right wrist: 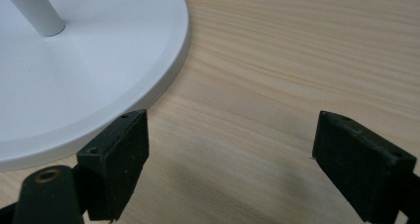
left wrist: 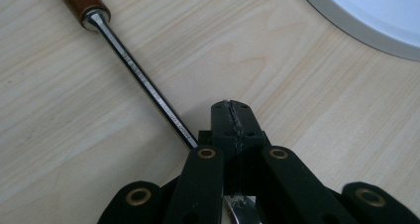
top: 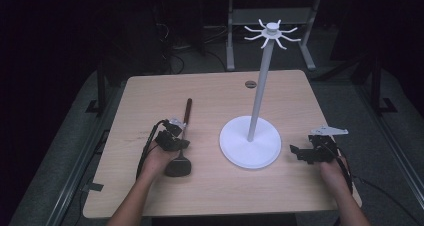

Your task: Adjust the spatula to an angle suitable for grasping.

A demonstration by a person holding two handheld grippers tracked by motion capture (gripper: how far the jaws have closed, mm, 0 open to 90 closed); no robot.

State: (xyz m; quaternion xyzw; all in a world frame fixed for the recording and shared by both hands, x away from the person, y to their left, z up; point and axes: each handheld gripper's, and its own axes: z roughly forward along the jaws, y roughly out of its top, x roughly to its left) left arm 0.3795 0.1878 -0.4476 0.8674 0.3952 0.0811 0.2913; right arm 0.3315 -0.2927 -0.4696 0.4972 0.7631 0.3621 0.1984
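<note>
A long-handled spatula lies on the pale wood table just left of the white hook stand. The left gripper is clamped shut on its metal shaft near the head, and the right gripper, jaws wide and empty, rests at the stand's right. Gripped so near the head, the long handle could swing and strike the stand. The room beyond the stand is dark.
</note>
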